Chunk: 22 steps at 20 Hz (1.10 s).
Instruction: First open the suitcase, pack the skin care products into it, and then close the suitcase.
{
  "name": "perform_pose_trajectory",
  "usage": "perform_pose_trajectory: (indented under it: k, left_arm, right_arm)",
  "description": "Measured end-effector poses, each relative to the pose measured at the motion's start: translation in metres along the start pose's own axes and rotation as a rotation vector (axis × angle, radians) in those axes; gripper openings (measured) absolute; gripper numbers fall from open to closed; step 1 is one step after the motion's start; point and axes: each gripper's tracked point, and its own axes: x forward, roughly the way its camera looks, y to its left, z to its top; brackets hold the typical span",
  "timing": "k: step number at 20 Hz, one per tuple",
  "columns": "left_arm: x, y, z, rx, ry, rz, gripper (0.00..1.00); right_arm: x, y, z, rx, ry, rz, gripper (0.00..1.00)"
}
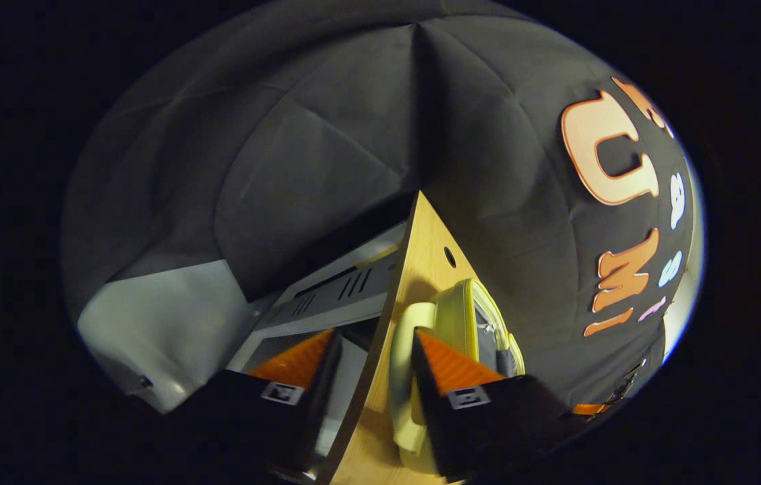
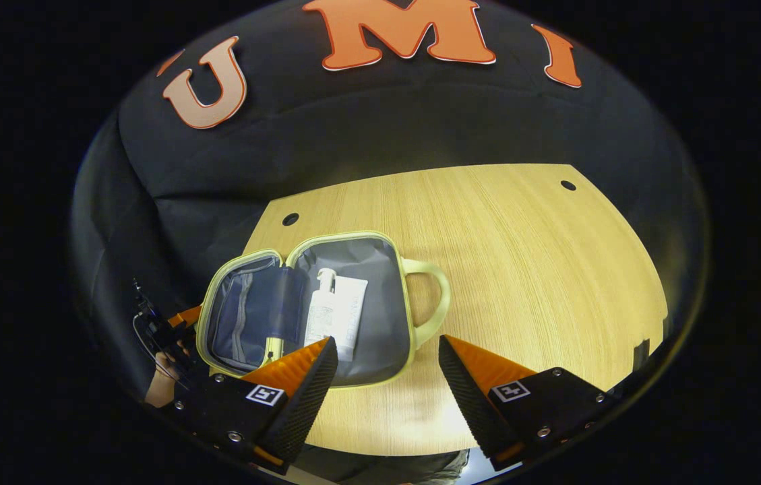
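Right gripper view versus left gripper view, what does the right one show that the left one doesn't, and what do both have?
Right gripper view: the case's grey lining with a white tube and a white pump bottle lying inside, a small yellow item beside them, and the left gripper at the case's far edge.
Left gripper view: a grey slotted panel beyond the table's edge.
Both: the open yellow-green case on the wooden table.

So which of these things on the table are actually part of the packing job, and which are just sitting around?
Part of the job:
- suitcase, lying open on the table
- white tube, inside it
- white pump bottle, inside it
- small yellow item, inside it
- right tool, open, hovering near the case
- left tool, open, by the case's edge

Just there:
- wooden table
- grey cabinet beside the table
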Motion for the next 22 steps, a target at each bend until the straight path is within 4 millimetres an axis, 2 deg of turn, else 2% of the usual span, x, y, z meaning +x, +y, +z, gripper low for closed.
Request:
perform_pose_trajectory:
  k: [1,3,5,7,10,12,14,17,20,22]
  left_arm:
    - [0.004,-0.002,-0.002,-0.021,-0.003,0.019,0.46]
    - [-0.001,-0.011,0.003,0.045,-0.023,0.036,0.13]
    - [-0.006,-0.028,0.004,0.158,-0.021,0.073,0.12]
    - [-0.019,-0.051,0.014,0.264,-0.047,0.091,0.12]
    - [-0.045,-0.114,0.035,0.373,-0.085,0.059,0.12]
    - [-0.059,-0.158,0.039,0.452,-0.094,0.031,0.12]
    - [-0.068,-0.205,0.034,0.553,-0.093,0.025,0.12]
    - [-0.069,-0.266,0.02,0.719,-0.088,0.051,0.12]
    - [-0.067,-0.315,-0.002,0.824,-0.078,0.08,0.12]
    - [-0.065,-0.344,-0.02,0.856,-0.077,0.098,0.12]
  right_arm:
    - [-0.002,-0.002,0.001,0.006,-0.001,0.004,0.96]
    - [-0.003,-0.002,0.002,0.018,-0.011,0.011,0.96]
    - [-0.005,-0.003,0.009,0.025,-0.032,0.025,0.96]
    - [-0.007,-0.004,0.016,0.027,-0.054,0.043,0.96]
    - [-0.01,-0.005,0.028,0.023,-0.082,0.076,0.96]
    - [-0.015,-0.008,0.038,0.021,-0.105,0.102,0.96]
    - [-0.018,-0.013,0.052,0.023,-0.14,0.133,0.96]
    - [-0.023,-0.026,0.081,0.033,-0.204,0.173,0.96]
    - [-0.032,-0.051,0.114,0.032,-0.284,0.19,0.96]
    - [-0.039,-0.079,0.139,-0.015,-0.346,0.162,0.95]
